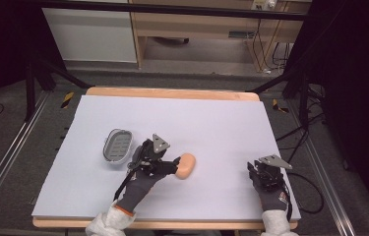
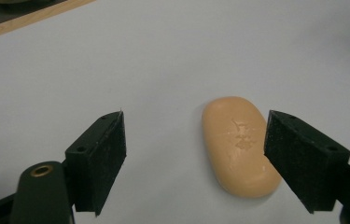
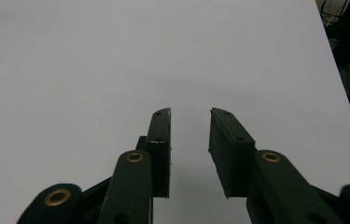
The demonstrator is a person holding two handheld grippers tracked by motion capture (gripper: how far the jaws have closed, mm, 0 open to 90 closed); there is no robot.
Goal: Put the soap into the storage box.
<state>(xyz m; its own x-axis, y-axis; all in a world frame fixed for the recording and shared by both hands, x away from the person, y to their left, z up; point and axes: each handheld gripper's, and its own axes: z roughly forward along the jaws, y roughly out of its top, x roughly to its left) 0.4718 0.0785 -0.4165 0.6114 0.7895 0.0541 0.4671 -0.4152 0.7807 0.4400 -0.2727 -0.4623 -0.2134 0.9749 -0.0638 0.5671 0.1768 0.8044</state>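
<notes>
A peach-coloured bar of soap lies flat on the white table sheet. My left gripper is low over the sheet just left of it, with its jaws wide apart. In the left gripper view the soap lies between the jaws, close to the right-hand one, and neither pad presses on it. My right gripper rests near the front right of the sheet. In the right gripper view its jaws are drawn in to a narrow slit with nothing between them.
A grey ribbed soap dish sits on the sheet left of my left hand. The wooden table edge runs along the far side. Black stands and cables flank the table on the floor.
</notes>
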